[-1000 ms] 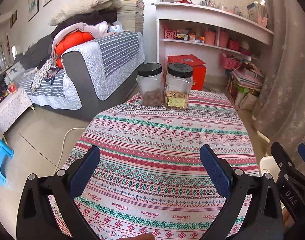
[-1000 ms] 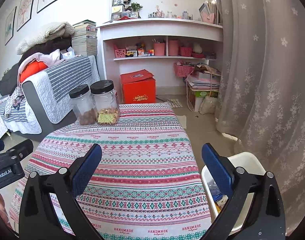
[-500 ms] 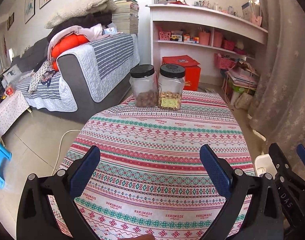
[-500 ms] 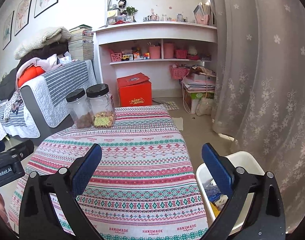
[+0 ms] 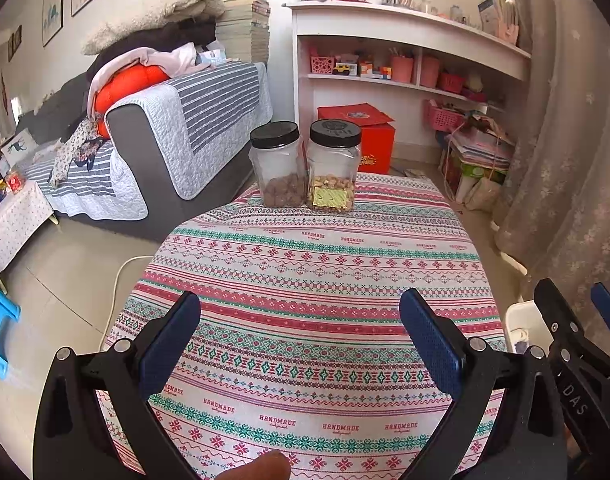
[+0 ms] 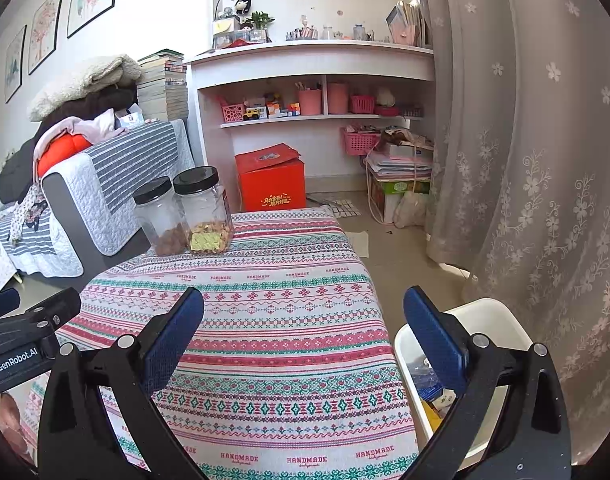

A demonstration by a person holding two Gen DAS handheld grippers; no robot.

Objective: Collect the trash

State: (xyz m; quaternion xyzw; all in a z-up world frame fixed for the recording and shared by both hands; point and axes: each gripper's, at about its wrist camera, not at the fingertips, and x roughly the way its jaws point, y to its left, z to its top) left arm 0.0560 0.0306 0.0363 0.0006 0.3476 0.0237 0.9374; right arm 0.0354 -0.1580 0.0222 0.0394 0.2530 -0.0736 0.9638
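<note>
My left gripper (image 5: 299, 322) hangs open over the near part of the table with the patterned cloth (image 5: 317, 280), nothing between its blue pads. My right gripper (image 6: 303, 320) is open too, above the table's right edge (image 6: 369, 280). A white bin (image 6: 501, 320) stands on the floor to the right of the table, with wrappers and scraps inside (image 6: 429, 388); its corner (image 5: 521, 320) also shows in the left wrist view. I see no loose trash on the cloth. The right gripper (image 5: 577, 340) shows at the lower right of the left wrist view.
Two clear jars with black lids (image 5: 279, 164) (image 5: 333, 166) stand side by side at the table's far edge. Beyond are a grey sofa (image 5: 165, 140), a red box (image 5: 365, 136), white shelves (image 6: 317, 80) and a curtain (image 6: 545, 160) close on the right.
Both views have drawn back and lifted slightly; the jars look a little farther away and the bin shows more in the right wrist view. Both grippers stay open.
</note>
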